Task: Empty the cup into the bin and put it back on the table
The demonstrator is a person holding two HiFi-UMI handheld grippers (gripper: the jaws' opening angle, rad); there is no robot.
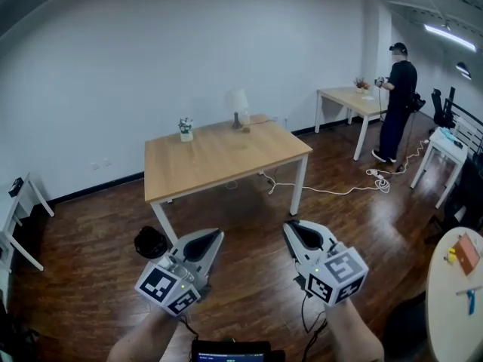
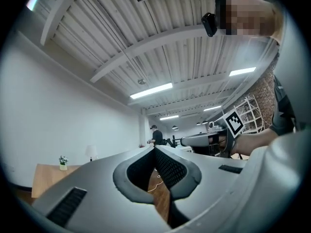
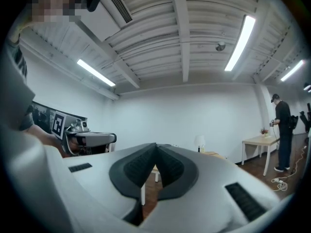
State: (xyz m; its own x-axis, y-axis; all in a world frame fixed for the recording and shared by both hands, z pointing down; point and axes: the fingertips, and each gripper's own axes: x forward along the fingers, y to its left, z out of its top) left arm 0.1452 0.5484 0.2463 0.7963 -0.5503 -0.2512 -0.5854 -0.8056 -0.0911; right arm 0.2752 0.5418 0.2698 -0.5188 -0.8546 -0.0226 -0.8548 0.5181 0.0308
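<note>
A wooden table (image 1: 226, 161) stands ahead of me. Near its far left edge sits a small white cup-like pot (image 1: 186, 131) with a green sprig, and a white lamp (image 1: 238, 108) stands near the far middle. A black round bin (image 1: 150, 241) sits on the floor by the table's front left leg. My left gripper (image 1: 216, 234) is held in the air just right of the bin, shut with nothing in it (image 2: 154, 148). My right gripper (image 1: 289, 225) hovers beside it in front of the table, also shut and empty (image 3: 156, 144).
A person (image 1: 396, 100) stands at a second wooden table (image 1: 349, 96) at the back right. A white cable (image 1: 332, 191) trails over the wood floor. A round white table (image 1: 450, 300) is at the right edge, a white bench (image 1: 16, 221) at the left.
</note>
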